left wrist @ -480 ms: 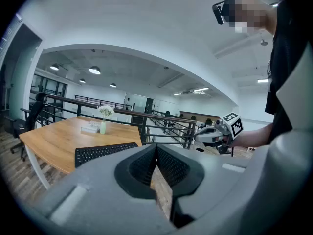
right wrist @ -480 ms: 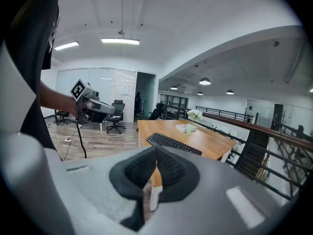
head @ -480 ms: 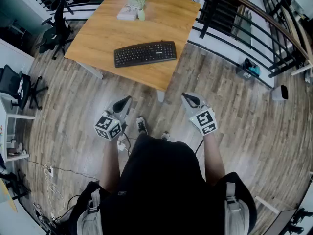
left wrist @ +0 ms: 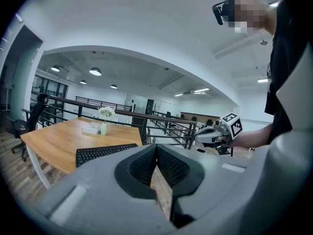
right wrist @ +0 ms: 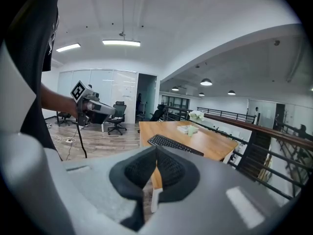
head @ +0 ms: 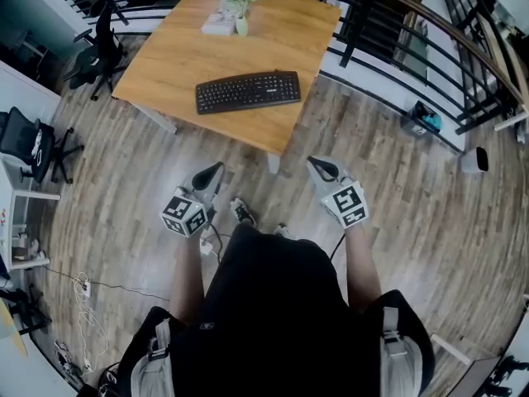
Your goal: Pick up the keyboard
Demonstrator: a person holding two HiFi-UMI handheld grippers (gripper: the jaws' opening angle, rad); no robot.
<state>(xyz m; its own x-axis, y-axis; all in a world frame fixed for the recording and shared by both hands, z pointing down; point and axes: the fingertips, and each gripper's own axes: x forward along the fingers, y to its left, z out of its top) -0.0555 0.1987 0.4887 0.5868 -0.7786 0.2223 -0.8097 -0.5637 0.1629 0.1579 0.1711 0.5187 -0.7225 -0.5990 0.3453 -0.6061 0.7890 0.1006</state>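
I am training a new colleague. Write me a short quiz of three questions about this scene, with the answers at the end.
1. True or false: the keyboard lies flat on the wooden table.
2. The left hand-held gripper and the right hand-held gripper are: A) both shut and empty; B) both open; C) both shut on the keyboard.
3. Fill in: the vase on the table holds white ____.
Key: 1 true; 2 A; 3 flowers.

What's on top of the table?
On the table, a black keyboard lies toward the near edge. At the far edge stand a vase of white flowers and a pale flat item. The tabletop beneath them is covered.
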